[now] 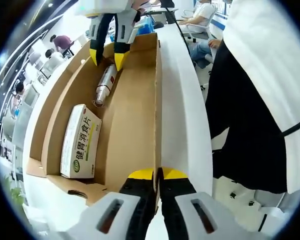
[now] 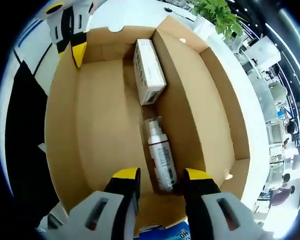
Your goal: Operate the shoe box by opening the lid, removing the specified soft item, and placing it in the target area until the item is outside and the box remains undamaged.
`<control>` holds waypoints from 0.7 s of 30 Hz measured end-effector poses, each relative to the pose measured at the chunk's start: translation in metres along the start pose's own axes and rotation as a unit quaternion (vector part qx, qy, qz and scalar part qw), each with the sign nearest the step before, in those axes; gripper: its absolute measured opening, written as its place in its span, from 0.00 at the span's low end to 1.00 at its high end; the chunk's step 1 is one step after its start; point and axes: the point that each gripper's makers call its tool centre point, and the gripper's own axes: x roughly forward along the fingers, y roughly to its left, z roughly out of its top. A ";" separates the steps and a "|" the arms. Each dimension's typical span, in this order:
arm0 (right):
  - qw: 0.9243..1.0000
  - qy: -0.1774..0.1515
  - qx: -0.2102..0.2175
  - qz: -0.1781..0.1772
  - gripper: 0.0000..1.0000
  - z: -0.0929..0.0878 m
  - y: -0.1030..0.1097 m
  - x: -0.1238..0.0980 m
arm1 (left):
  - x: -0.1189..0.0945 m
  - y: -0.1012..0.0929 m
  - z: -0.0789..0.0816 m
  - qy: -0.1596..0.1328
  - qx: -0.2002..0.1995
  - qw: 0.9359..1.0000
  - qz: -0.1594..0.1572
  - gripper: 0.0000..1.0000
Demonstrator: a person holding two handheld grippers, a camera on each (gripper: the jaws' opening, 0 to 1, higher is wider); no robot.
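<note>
Looking along my right tongs [image 2: 161, 179], I see them spread wide inside the open cardboard shoe box [image 2: 105, 125], their yellow tips flanking the base of a white pump bottle [image 2: 160, 155] lying flat; a white medicine carton [image 2: 149, 71] lies beyond it. My left tongs [image 1: 158, 175] pinch the box wall, nearly closed.

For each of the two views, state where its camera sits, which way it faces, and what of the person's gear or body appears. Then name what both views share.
Left gripper view: rides the left claw, shut on the cardboard box wall, facing along it; a person's dark clothing at right.
Right gripper view: rides the right claw, open, looking down over the bottle.
Shared: box, bottle, medicine carton, and each other's claw.
</note>
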 end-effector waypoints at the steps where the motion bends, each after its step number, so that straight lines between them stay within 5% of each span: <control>1: 1.000 0.001 -0.001 0.001 0.34 0.000 0.000 0.001 | 0.000 0.000 0.000 0.000 0.000 1.000 0.000 0.02; 21: 0.999 0.012 -0.030 0.030 0.31 -0.004 -0.003 0.020 | 0.000 0.001 0.000 0.001 -0.004 1.000 0.004 0.02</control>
